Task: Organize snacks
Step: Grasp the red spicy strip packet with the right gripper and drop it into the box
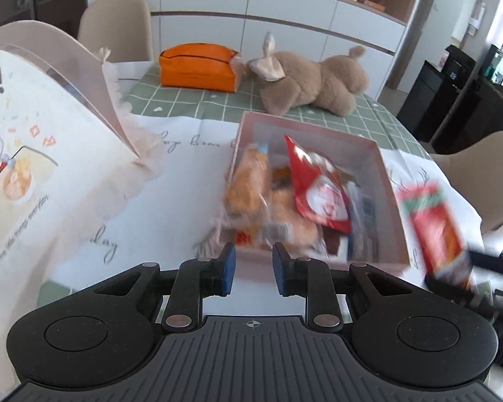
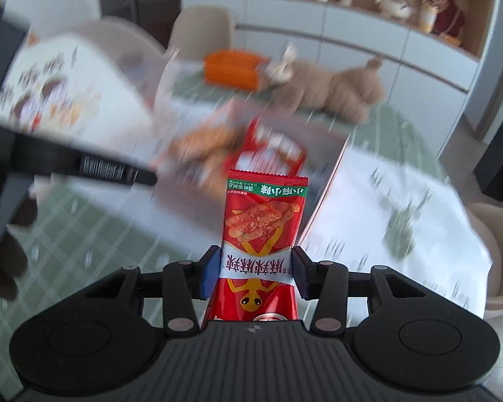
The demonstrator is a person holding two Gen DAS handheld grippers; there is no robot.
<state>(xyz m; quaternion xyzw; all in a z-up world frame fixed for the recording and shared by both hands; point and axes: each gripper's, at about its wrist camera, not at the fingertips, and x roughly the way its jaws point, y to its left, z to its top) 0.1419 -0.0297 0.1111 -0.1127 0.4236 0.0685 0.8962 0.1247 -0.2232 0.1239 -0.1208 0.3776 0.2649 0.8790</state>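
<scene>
Right gripper [image 2: 254, 273]: fingers clamped on red snack packet [image 2: 263, 227] | left gripper [image 1: 253, 271]: fingers apart, empty | pink box [image 1: 390, 201] held snacks on surface [image 1: 184, 181]

Table [image 1: 184, 207]: box [image 1: 382, 201], plush [image 1: 318, 83], pouch [image 1: 198, 68]

Each tool, left tool [image 1: 253, 269] and right tool [image 2: 253, 274], is matte black: ribbed central plate bearing a crosshair mark, round caps either side of the plate, silver pivot pins on the linkage arms, blue pads [image 1: 229, 268] on the fingers.
</scene>
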